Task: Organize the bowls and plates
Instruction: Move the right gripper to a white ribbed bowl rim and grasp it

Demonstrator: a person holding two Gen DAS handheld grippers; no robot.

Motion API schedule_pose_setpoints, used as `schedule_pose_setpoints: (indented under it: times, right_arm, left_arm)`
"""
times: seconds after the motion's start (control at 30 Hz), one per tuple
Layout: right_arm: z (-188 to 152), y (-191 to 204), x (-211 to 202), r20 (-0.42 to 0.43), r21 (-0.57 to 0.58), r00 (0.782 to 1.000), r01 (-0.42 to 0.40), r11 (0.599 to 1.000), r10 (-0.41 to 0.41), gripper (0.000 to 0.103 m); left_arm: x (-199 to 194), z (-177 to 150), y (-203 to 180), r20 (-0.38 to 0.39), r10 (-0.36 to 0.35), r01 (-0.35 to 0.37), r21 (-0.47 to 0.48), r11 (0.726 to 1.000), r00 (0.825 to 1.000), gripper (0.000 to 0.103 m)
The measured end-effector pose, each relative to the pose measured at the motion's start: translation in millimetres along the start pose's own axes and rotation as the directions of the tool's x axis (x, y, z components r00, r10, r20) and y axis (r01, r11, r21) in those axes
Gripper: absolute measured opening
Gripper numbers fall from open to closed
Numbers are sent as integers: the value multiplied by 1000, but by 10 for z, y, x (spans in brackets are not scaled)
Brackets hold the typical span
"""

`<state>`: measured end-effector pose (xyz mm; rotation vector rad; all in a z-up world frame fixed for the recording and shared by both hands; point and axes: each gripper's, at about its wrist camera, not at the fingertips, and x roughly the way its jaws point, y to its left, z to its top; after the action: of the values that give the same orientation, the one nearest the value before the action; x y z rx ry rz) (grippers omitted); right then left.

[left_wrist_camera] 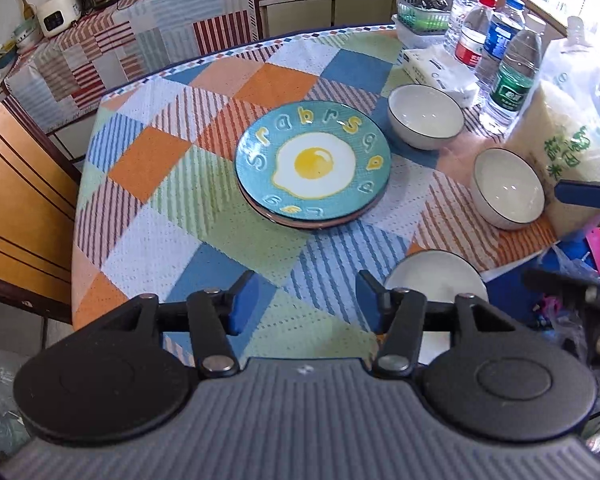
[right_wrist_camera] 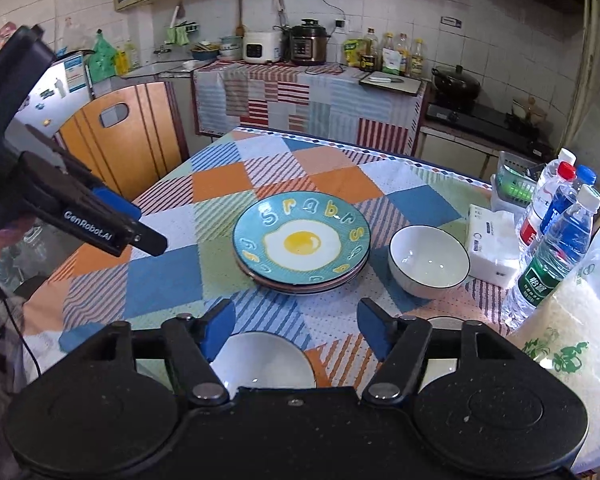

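A stack of plates sits mid-table, topped by a teal plate with a fried-egg picture (left_wrist_camera: 313, 162) (right_wrist_camera: 301, 240). Three white bowls with dark rims stand to its right: a far bowl (left_wrist_camera: 425, 115) (right_wrist_camera: 429, 261), a middle bowl (left_wrist_camera: 508, 187), and a near bowl (left_wrist_camera: 436, 278) (right_wrist_camera: 266, 360). My left gripper (left_wrist_camera: 306, 300) is open and empty above the near table edge, left of the near bowl. My right gripper (right_wrist_camera: 296, 330) is open and empty, hovering just above the near bowl. The left gripper also shows in the right wrist view (right_wrist_camera: 140, 224).
The table has a patchwork checked cloth (left_wrist_camera: 172, 200). Water bottles (left_wrist_camera: 512, 72), a tissue pack (right_wrist_camera: 490, 242), a green basket (left_wrist_camera: 422, 12) and a bag of rice (right_wrist_camera: 572, 320) crowd the right side. A wooden chair (right_wrist_camera: 120, 136) stands at the left.
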<state>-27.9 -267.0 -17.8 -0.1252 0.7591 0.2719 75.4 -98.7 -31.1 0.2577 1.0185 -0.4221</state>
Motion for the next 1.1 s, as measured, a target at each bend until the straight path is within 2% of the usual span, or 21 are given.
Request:
schedule_pose_setpoints:
  times: [0.03,0.07,0.2,0.43,0.63,0.73,0.8,0.9,0.97,1.1]
  right_arm:
    - [-52,19,-23,3,-7,1000,-5,1000,5,94]
    - [-99,24,-31,-1,-1,1000,-9,1000,9,96]
    - [-269,12,10,-62,75,997,-46,996,50,96]
    - [-694,178,178,-78,26,994,-81,996,83,100]
    - [-942,253,609,-164,-36,984,-70,997,63,100]
    - [-1036,228,772,-191,-18,978,-88,996,83,99]
    - [-1071,229,857,-196,2,977,-83,997,82,99]
    - [-1080,287,932,-170,-23,982,-82,996,77,99]
    - [-1087,326,996,-168,-43,985,-56,998,48,99]
    - [-1096,325,1085,-143,-38,990,-28,999,22,99]
  left_arm:
    - [-11,-37,-16,-3,-9,9,-12,1000,1000,56]
    - [-19,-60,-28,-5,-15,15,-25,1000,1000,57]
    - [-33,-135,-69,-13,-39,38,-45,998,999,68]
    - [138,-291,-146,-34,-77,76,-39,996,996,85]
    - [437,-387,-160,-70,-133,128,-74,989,989,87]
    - [620,-425,-184,-89,-137,129,-81,988,987,87]
    - [739,-447,-235,-99,-145,141,-47,989,984,84]
    - [884,-483,-331,-87,-109,109,2,994,990,82]
    - [959,-499,-379,-86,-121,122,15,992,989,76]
    - [1085,-505,-430,-96,-137,139,7,990,986,53]
